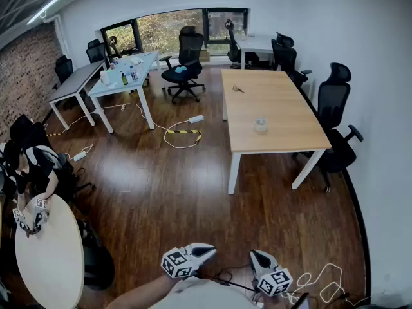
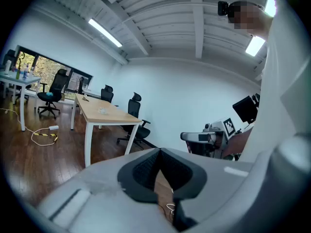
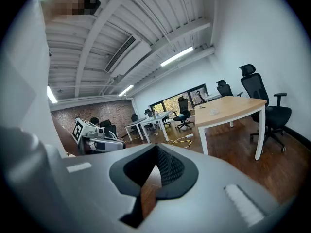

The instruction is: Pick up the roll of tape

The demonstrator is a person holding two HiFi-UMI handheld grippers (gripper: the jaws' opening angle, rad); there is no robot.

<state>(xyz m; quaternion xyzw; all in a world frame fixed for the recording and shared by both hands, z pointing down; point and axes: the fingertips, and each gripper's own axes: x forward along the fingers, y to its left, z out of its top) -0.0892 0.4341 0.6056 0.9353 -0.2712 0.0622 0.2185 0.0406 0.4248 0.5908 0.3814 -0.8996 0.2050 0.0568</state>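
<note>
The roll of tape (image 1: 260, 125) is a small pale ring lying on the wooden table (image 1: 283, 140), far ahead of me across the floor. It shows as a tiny speck in the left gripper view (image 2: 102, 110) and the right gripper view (image 3: 213, 111). My left gripper (image 1: 209, 250) and right gripper (image 1: 255, 255) are low at the bottom of the head view, close to my body and far from the table. Each one's jaws meet at the tips, left (image 2: 159, 150) and right (image 3: 155, 147), with nothing between them.
Black office chairs (image 1: 335, 102) stand along the wooden table's right side. A small object (image 1: 237, 89) lies at its far end. White desks (image 1: 122, 82) stand at the back left, cables (image 1: 180, 134) trail over the floor, and a person (image 1: 32, 166) sits by a round table (image 1: 55, 262).
</note>
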